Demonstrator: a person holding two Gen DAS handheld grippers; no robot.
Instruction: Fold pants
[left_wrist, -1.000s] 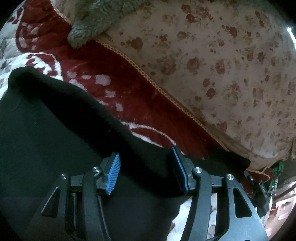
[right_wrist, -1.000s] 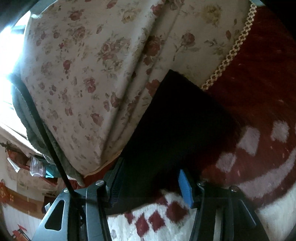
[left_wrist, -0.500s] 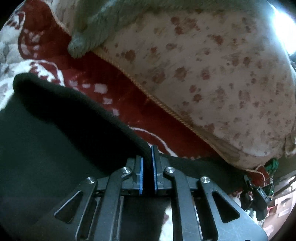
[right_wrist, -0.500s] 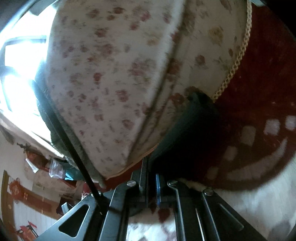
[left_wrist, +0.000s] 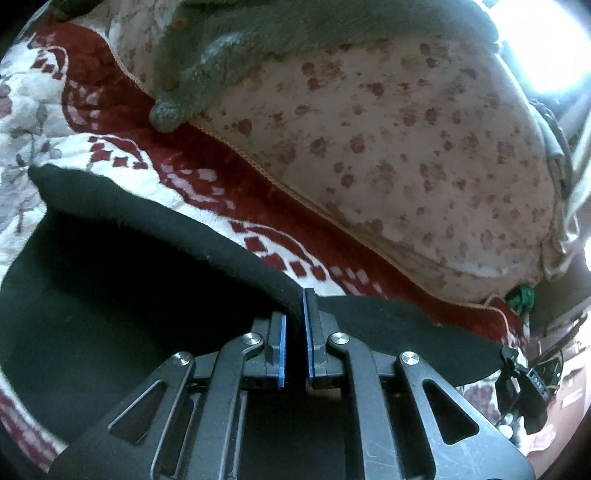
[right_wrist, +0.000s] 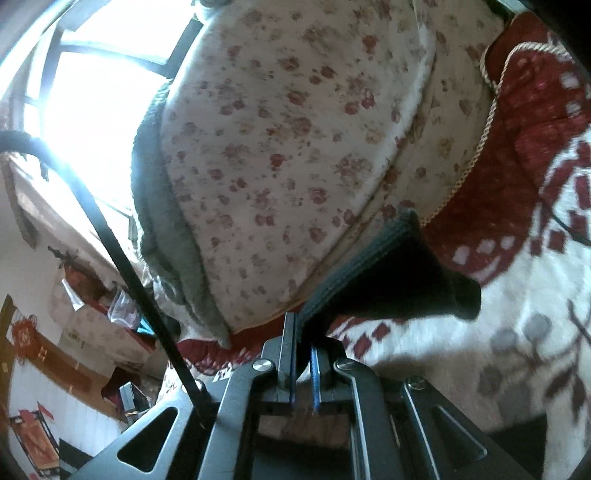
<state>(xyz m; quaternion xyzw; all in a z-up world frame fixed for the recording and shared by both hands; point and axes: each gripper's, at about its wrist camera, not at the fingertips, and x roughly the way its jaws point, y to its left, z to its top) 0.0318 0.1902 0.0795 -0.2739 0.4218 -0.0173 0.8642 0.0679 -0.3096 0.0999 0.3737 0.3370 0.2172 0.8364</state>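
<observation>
Left gripper (left_wrist: 293, 332): blue pads pinched tight on the top edge of the black pants (left_wrist: 110, 295), fabric clamped between them. Cloth hangs slack from that edge back toward the camera and fills the lower left of the left wrist view; the hem runs on to the right as a thin black strip lying on the bedspread.

Right gripper (right_wrist: 303, 354): clamped as well, on a ribbed band of the same pants (right_wrist: 399, 280), maybe the waistband, can't confirm. The band is raised off the bed and a dark corner flares out to the right above the white part of the spread.

Beyond: red and white patterned bedspread (left_wrist: 258, 206), then a floral quilt (left_wrist: 424, 140) bunched against it, with a grey knitted garment (left_wrist: 207, 88) draped over its top. A bright window (right_wrist: 99, 92) sits farthest back in the right wrist view.

Progress, my read: early. Both ends of one edge are gripped and raised, so the grasp step is done. No finished fold or stacked layers visible. Left to do: carry the held edge over, lay it down, release, likely fold again. How much of the pants is out of frame, can't tell.
</observation>
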